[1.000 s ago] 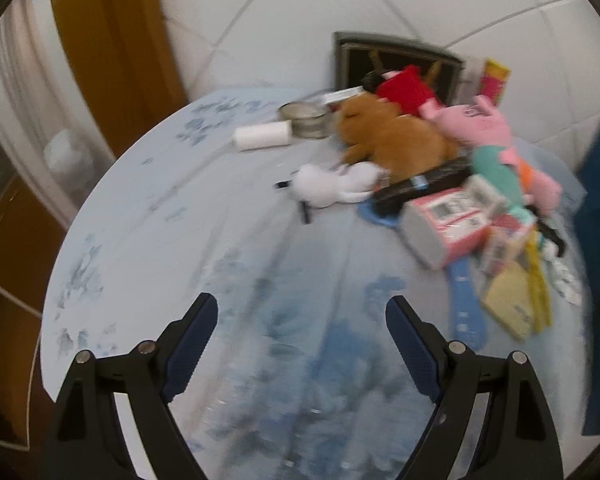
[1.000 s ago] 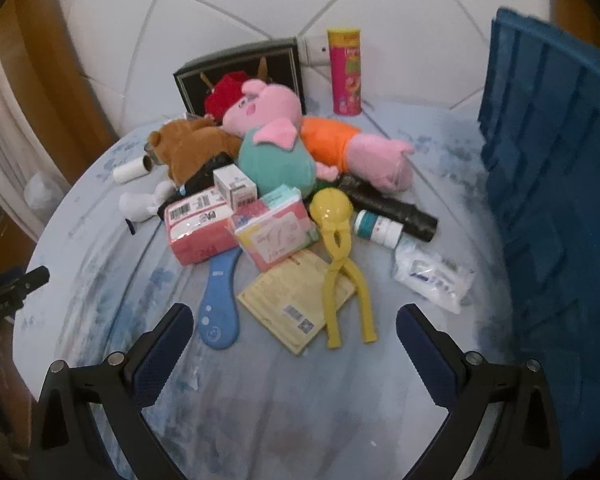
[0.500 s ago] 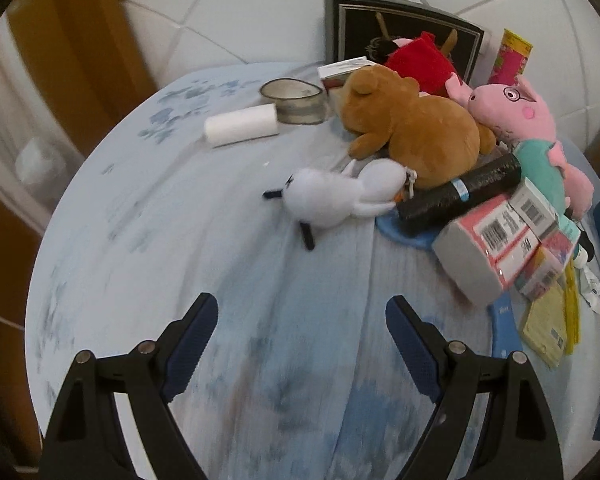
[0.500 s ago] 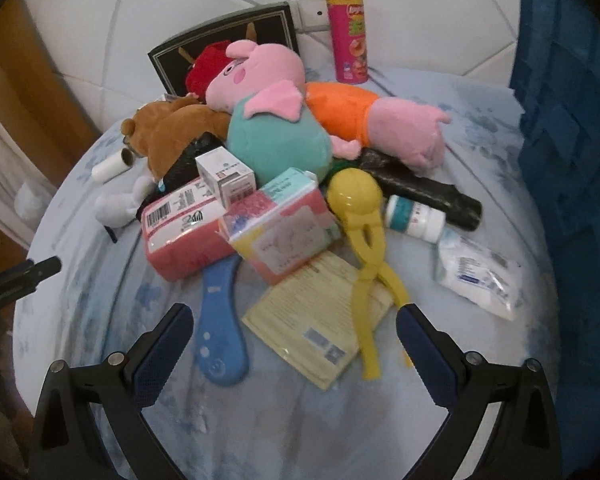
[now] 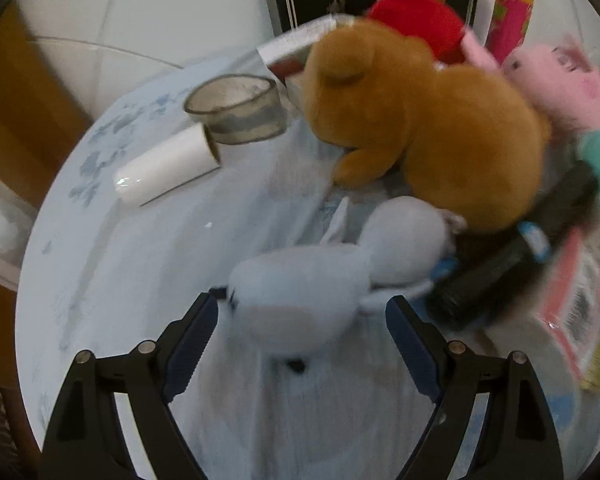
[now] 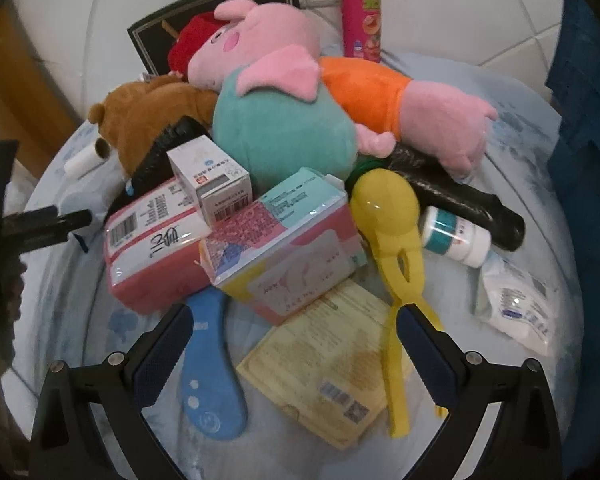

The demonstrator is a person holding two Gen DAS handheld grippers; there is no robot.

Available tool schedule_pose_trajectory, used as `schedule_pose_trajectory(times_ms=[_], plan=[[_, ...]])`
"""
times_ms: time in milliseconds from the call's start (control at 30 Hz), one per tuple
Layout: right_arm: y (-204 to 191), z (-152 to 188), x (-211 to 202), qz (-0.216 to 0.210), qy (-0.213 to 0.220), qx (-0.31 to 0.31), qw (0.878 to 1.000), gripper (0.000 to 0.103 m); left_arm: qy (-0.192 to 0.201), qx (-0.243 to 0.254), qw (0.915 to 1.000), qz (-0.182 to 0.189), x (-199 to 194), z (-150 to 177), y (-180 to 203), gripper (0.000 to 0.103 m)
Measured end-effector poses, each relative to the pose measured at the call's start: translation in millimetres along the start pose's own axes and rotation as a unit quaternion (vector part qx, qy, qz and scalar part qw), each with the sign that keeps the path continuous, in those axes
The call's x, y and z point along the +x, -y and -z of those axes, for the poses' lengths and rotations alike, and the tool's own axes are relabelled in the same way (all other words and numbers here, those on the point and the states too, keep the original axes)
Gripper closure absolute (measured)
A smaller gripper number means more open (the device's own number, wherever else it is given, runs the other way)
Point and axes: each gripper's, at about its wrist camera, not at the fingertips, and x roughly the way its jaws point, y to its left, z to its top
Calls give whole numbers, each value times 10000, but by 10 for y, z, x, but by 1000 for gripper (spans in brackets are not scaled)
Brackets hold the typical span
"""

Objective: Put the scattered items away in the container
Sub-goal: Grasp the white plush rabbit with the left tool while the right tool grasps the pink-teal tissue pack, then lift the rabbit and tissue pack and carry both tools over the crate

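A white plush toy (image 5: pixel 300 292) lies on the pale blue table (image 5: pixel 140 240), right at the tips of my left gripper (image 5: pixel 302 320). That gripper is open, with one finger on each side of the toy and neither pad pressing it. My right gripper (image 6: pixel 294 332) is open above a yellow flat packet (image 6: pixel 320 364). A blue brush (image 6: pixel 208 380) lies by its left finger and yellow tongs (image 6: pixel 396 280) by its right. Just beyond sits a pink and teal tissue pack (image 6: pixel 284 248). The blue container (image 6: pixel 580 120) stands at the right edge.
A brown bear plush (image 5: pixel 420 120), pig plushes (image 6: pixel 280 112), a black tube (image 6: pixel 460 204), a pill bottle (image 6: pixel 456 240), a white pouch (image 6: pixel 516 308), a pink pack (image 6: pixel 152 248) and a small box (image 6: pixel 212 184) crowd the table. A paper roll (image 5: pixel 168 168) and tape ring (image 5: pixel 236 108) lie at the back left.
Both grippers have dropped closer to the table. The left one moved toward the pile until the white plush sat between its fingertips. The right one closed in on the packet and tissue pack.
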Motion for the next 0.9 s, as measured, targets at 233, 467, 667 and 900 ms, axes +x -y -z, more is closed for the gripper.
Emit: schedule_pose_trajectory(times_ms=[233, 467, 667, 900], plan=[[-46, -131, 248, 292, 69, -276, 9992, 0, -66, 54, 9996, 279, 302, -75, 33, 23], [-68, -262, 441, 74, 201, -505, 9985, 0, 17, -174, 9989, 426, 234, -19, 45, 44], [18, -270, 454, -229, 171, -284, 9992, 9, 71, -355, 9987, 355, 95, 74, 63, 46], [12, -284, 480, -316, 242, -284, 9988, 11, 264, -513, 9978, 332, -153, 147, 6, 46]])
